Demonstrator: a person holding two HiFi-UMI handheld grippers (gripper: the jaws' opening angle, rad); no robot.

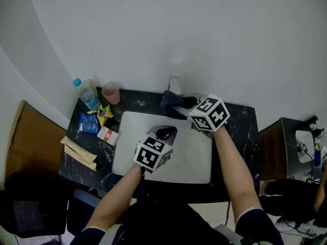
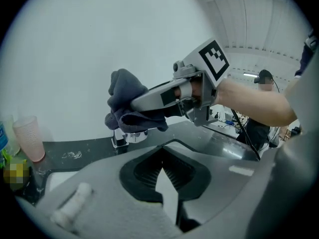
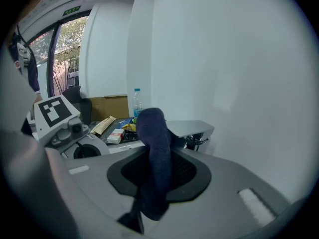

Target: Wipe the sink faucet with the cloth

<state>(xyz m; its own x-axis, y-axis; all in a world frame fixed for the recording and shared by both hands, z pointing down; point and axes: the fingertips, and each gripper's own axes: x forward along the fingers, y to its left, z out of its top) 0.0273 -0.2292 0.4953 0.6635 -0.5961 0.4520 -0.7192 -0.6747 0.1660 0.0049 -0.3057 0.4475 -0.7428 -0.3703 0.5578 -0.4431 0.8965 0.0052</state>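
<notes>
1. Right gripper (image 3: 157, 173): jaws clamped on the dark blue cloth (image 3: 154, 148), which stands up in a thick fold between them.
2. Cloth sits bunched against the faucet (image 3: 193, 129) at the back edge of the sink (image 1: 196, 162). The flat silver spout shows just behind it. From the left gripper view, the chrome faucet base (image 2: 121, 139) shows directly under the cloth (image 2: 127, 101).
3. Left gripper (image 2: 162, 159): jaws drawn together at the tips, nothing between them. It hovers over the white sink basin, near the right gripper but apart from it.
4. Dark counter (image 1: 240, 131), left of the sink: water bottle (image 1: 88, 94), pink cup (image 1: 111, 92), blue packet (image 1: 88, 123).
</notes>
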